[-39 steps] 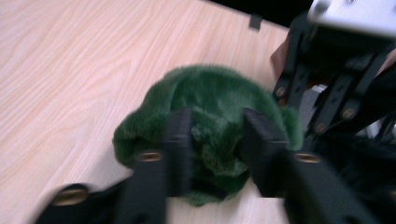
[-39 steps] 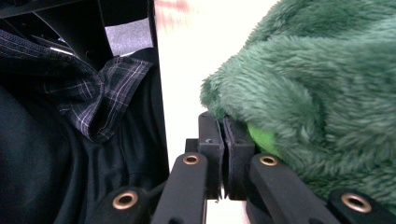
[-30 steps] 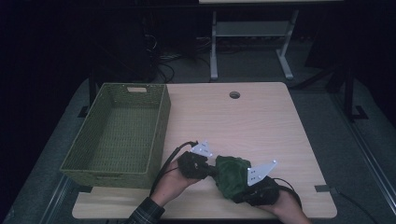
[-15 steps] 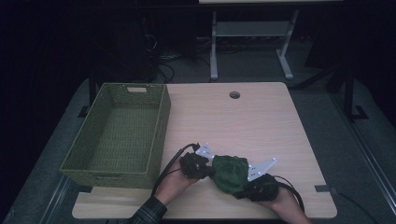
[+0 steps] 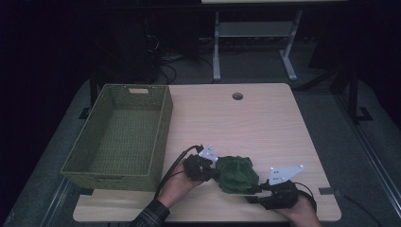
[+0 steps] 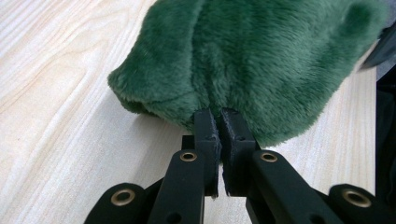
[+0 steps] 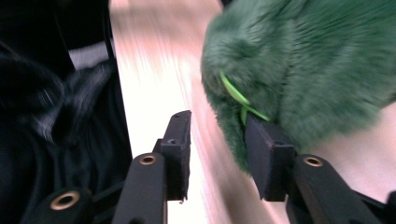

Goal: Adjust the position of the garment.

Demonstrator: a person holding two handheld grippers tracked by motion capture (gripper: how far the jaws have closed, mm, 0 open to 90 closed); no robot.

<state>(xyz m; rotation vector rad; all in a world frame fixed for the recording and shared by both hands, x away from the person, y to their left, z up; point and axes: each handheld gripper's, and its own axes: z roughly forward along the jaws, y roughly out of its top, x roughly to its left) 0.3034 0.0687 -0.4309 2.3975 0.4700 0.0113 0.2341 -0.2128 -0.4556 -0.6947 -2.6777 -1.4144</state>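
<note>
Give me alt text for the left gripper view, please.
The left gripper, jaws shut, pinches the edge of a green plush cloth that lies bunched on a light wooden table. The gripper's black arms rise from the bottom of the picture.

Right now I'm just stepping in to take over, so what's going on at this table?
A person works a green plush cloth on the wooden table beside a green basket. The left gripper is shut on the cloth's edge. The right gripper has just been opening; its jaws stand apart, with nothing between them.
</note>
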